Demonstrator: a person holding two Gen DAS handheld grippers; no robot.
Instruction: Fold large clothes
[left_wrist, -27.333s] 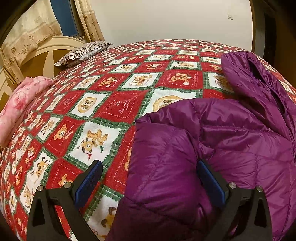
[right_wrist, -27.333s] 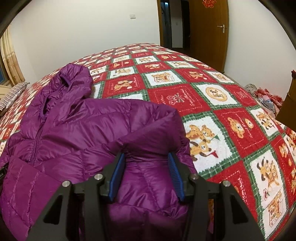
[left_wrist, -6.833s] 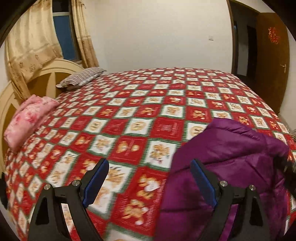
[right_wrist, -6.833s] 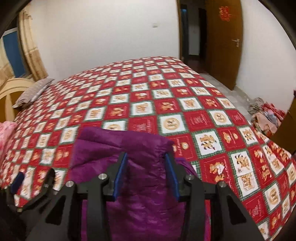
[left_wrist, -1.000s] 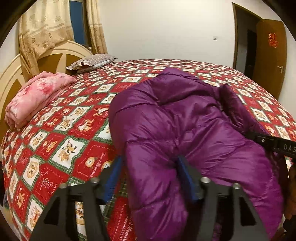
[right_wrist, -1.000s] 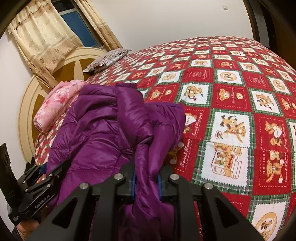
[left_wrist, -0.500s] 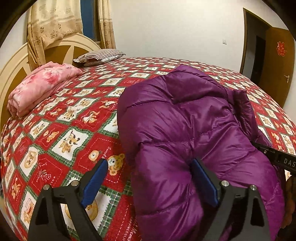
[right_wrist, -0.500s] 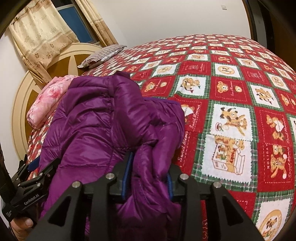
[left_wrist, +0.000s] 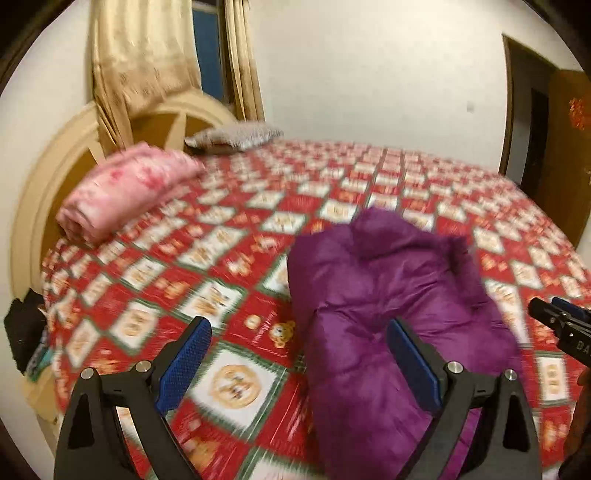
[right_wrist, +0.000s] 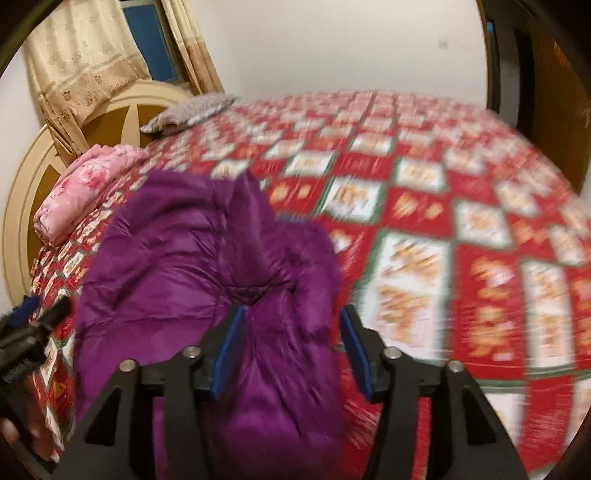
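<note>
A purple puffer jacket (left_wrist: 388, 291) lies folded in a bundle near the front edge of the bed; it also shows in the right wrist view (right_wrist: 207, 266). My left gripper (left_wrist: 299, 362) is open and empty, raised above the jacket's left front edge. My right gripper (right_wrist: 291, 347) is open and empty above the jacket's right front part, fabric showing between the pads without being pinched. The right gripper's tip shows at the right edge of the left wrist view (left_wrist: 561, 325). Both views are motion-blurred.
The bed carries a red, green and white bear-patterned quilt (left_wrist: 369, 184). A folded pink blanket (left_wrist: 125, 188) and a striped pillow (left_wrist: 232, 136) lie by the curved headboard (left_wrist: 48, 177). Curtains hang behind. A wooden door (left_wrist: 569, 147) stands at the right.
The right gripper has opened and let go of the jacket. Both grippers have pulled back and up from the jacket, which now lies on the bed by itself.
</note>
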